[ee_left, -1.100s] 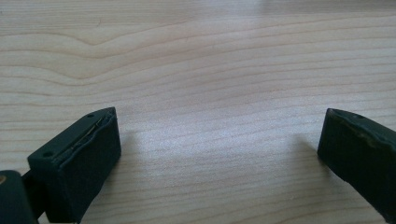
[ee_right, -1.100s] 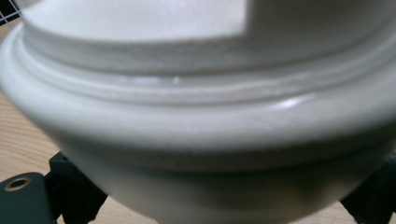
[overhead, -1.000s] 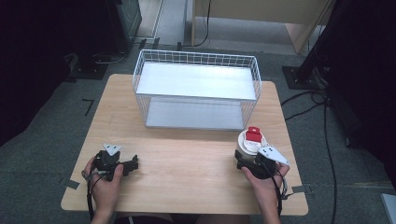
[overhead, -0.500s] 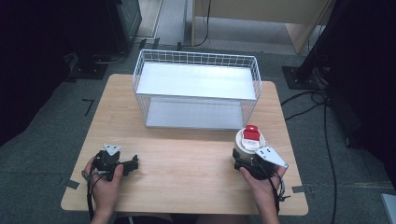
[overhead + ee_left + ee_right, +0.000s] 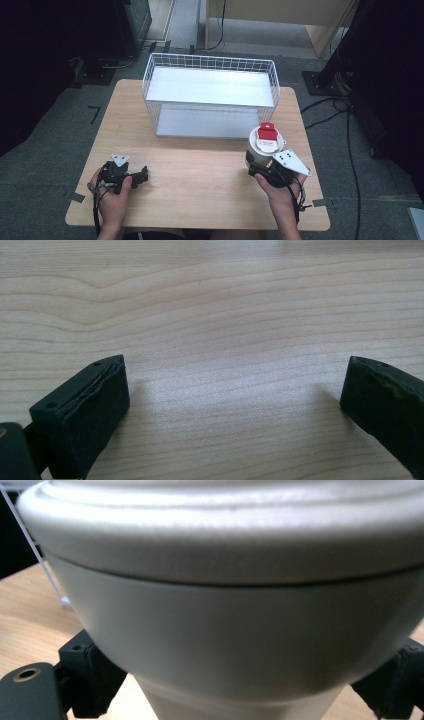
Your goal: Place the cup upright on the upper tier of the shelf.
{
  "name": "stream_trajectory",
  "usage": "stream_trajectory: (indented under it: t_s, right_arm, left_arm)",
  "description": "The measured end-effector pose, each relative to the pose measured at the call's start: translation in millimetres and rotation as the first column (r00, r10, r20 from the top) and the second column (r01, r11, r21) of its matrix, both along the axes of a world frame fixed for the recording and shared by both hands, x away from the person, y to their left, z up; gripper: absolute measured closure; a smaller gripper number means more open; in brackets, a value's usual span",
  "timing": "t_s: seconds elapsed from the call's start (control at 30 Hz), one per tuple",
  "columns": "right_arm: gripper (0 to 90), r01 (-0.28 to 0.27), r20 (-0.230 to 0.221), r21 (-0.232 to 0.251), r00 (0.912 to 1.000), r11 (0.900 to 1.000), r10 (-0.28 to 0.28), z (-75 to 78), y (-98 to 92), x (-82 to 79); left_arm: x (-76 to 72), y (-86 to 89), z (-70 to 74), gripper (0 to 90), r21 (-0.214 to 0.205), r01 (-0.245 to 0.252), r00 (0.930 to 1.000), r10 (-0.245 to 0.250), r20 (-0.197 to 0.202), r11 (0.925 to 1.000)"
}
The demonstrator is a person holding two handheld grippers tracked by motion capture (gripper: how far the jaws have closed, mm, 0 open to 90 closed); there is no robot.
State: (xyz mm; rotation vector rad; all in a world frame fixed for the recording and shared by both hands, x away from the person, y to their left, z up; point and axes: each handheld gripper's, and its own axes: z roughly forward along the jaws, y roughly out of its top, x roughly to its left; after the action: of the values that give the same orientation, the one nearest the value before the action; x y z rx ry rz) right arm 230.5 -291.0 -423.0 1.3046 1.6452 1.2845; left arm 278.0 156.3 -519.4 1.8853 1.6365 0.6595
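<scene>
High view: the bench (image 5: 200,180) carried a white wire basket (image 5: 210,95) at its far side. A white cup (image 5: 266,145) with a red-tabbed lid stood near the right edge, clamped in the right hand-held gripper (image 5: 260,167). The left hand-held gripper (image 5: 142,175) rested on the bench, jaws apart.

The cup (image 5: 266,146) is showing white with a red top. The basket (image 5: 210,70) is white wire. The surface (image 5: 200,185) is showing light wood stripes.
</scene>
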Motion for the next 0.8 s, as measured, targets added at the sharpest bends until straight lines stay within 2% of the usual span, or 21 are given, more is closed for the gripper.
stream_trajectory:
  t_s: [0.3, 0.8]
  right_arm:
    - [9.3, -0.001, 0.064, 0.020, 0.9979, 0.9998, 0.000, 29.6, 9.7, 11.6]
    - [9.4, -0.054, 0.121, 0.035, 0.9915, 0.9979, 0.049, 59.5, 34.9, 35.7]
  left_arm:
    - [0.0, 0.2, 0.1, 0.0, 0.002, 0.001, 1.0000, -0.001, 0.000, 1.0000]
    - [0.3, 0.3, 0.3, 0.0, 0.004, 0.003, 1.0000, -0.003, -0.002, 1.0000]
